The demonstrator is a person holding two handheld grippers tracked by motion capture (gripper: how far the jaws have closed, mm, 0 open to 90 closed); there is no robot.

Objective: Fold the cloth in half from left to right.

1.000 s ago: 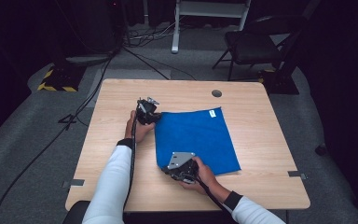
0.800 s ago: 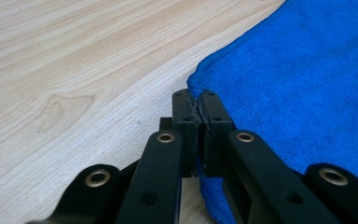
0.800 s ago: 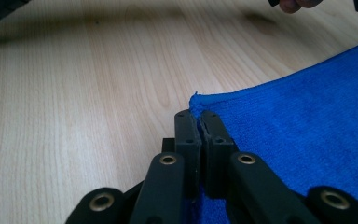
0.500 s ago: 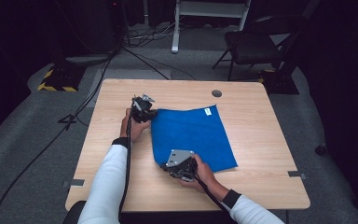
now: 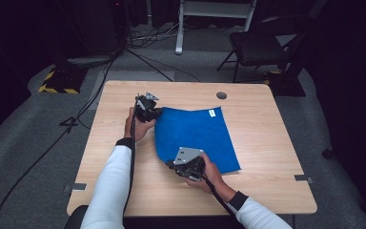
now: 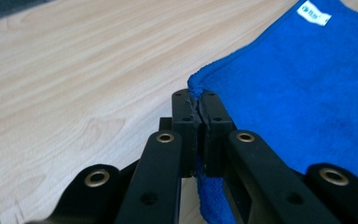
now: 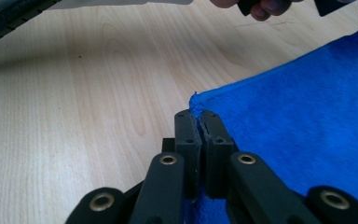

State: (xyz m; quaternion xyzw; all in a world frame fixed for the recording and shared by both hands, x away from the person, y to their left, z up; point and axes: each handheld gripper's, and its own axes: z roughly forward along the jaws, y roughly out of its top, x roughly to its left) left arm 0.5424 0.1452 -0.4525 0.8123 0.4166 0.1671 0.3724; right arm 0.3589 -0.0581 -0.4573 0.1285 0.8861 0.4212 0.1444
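Blue cloth (image 5: 195, 136) flat at table (image 5: 267, 143) centre. Left gripper (image 5: 147, 107) clamped on 10 o'clock corner, right gripper (image 5: 187, 164) clamped on 7 o'clock corner. Since earlier frame: cloth shifted slightly away from person.

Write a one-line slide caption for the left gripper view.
Left gripper clamped on a corner of the blue cloth lying on the wooden table.
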